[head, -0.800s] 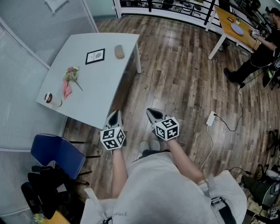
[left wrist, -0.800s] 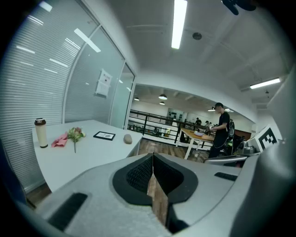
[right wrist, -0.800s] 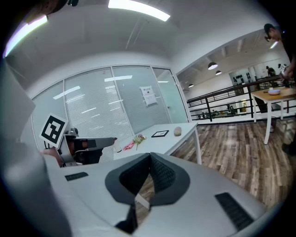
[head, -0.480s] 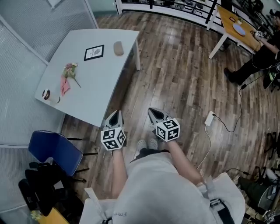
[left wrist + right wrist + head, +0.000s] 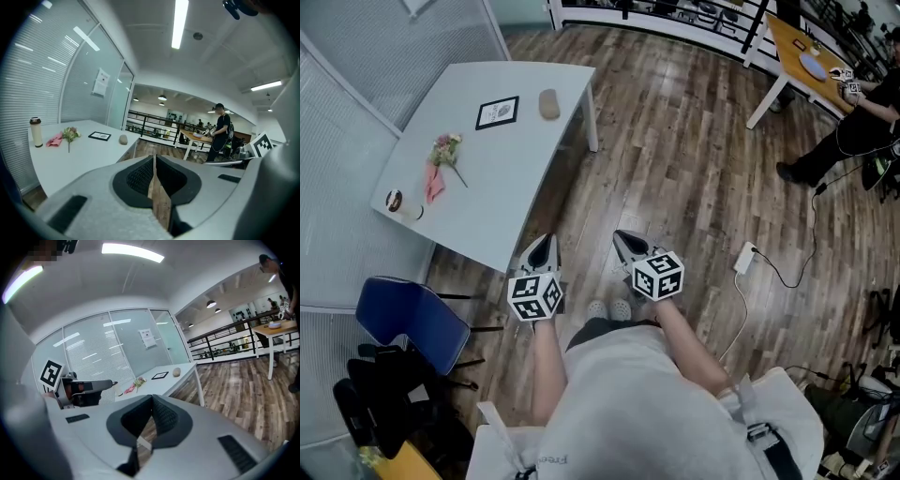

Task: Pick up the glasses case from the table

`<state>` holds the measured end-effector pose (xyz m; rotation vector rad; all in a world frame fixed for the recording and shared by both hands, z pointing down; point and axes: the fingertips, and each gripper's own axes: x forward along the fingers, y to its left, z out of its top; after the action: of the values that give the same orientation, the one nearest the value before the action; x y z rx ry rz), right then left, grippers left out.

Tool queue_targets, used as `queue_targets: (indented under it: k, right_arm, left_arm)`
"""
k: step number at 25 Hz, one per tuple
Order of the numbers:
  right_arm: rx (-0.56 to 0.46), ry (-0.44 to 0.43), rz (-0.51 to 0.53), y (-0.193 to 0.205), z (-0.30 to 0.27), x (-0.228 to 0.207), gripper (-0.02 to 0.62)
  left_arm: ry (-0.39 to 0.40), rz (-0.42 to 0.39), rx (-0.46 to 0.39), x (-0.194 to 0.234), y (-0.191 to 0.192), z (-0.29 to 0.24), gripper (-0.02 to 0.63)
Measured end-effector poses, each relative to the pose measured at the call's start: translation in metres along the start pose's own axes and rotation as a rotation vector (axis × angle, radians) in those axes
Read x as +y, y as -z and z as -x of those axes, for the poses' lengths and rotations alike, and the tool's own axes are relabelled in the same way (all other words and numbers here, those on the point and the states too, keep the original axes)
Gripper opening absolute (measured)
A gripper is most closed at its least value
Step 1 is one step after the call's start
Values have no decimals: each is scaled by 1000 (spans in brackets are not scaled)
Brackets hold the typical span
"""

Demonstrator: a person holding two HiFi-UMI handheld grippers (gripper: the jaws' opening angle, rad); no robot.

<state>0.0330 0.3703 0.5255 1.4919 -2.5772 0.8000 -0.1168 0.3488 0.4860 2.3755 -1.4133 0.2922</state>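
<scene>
head view: table (image 5: 516,187), glasses case (image 5: 548,104), blue chair (image 5: 408,314) slid slightly left in frame
left gripper (image 5: 542,248): drifted a touch left
bystander (image 5: 853,131): stance shifted, far right

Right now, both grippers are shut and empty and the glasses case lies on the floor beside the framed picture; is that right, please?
Not the floor: the head view shows the glasses case on the table, beside the framed picture. Rest holds.
</scene>
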Motion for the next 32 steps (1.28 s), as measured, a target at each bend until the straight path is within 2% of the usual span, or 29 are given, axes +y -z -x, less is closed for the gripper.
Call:
queue_targets:
  k: [5, 7, 14, 23, 29, 32]
  right_arm:
    - [-13, -11, -7, 0, 5, -8, -1]
    - [-22, -17, -20, -1, 5, -11, 13]
    - [-12, -28, -24, 7, 11, -23, 84]
    - [-13, -6, -34, -6, -11, -55, 117]
    - [-7, 38, -53, -17, -42, -93, 117]
    - [-9, 62, -74, -30, -63, -114, 117]
  left_arm:
    - [-25, -12, 12, -3, 6, 0, 21]
    - [-30, -14, 21, -4, 8, -2, 74]
    - [-39, -6, 32, -5, 16, -17, 157]
    - [-7, -19, 36, 3, 8, -60, 186]
    - [-2, -56, 63, 20, 3, -121, 186]
    - [10, -38, 70, 30, -7, -152, 187]
